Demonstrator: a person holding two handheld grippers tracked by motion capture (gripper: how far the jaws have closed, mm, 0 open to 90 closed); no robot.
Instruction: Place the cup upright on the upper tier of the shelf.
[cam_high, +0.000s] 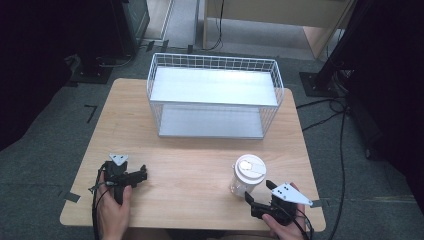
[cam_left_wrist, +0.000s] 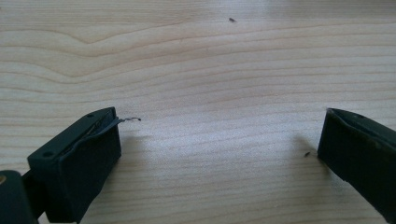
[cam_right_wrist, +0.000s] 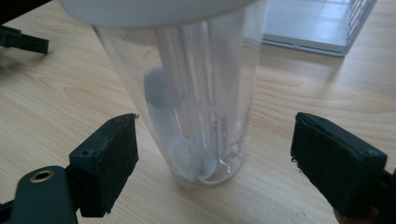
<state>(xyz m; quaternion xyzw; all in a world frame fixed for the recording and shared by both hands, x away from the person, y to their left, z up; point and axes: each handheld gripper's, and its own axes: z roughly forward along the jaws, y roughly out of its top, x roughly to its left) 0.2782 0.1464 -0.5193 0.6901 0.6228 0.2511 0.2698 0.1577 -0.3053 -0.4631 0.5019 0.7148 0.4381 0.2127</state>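
High view: clear tumbler (cam_high: 246, 176) with white lid stands upright on my counter (cam_high: 200, 170), near right, well in front of the wire basket (cam_high: 215, 95). Right tongs (cam_high: 256, 197) sit just beside it, jaws wide apart, touching nothing. Left tongs (cam_high: 141, 173), near left, gape over bare wood, empty.

Our two handheld grippers

We held black grippers, left gripper (cam_high: 142, 173) and right gripper (cam_high: 257, 192), with grey three-cornered plates, black cables, and square-padded jaws.
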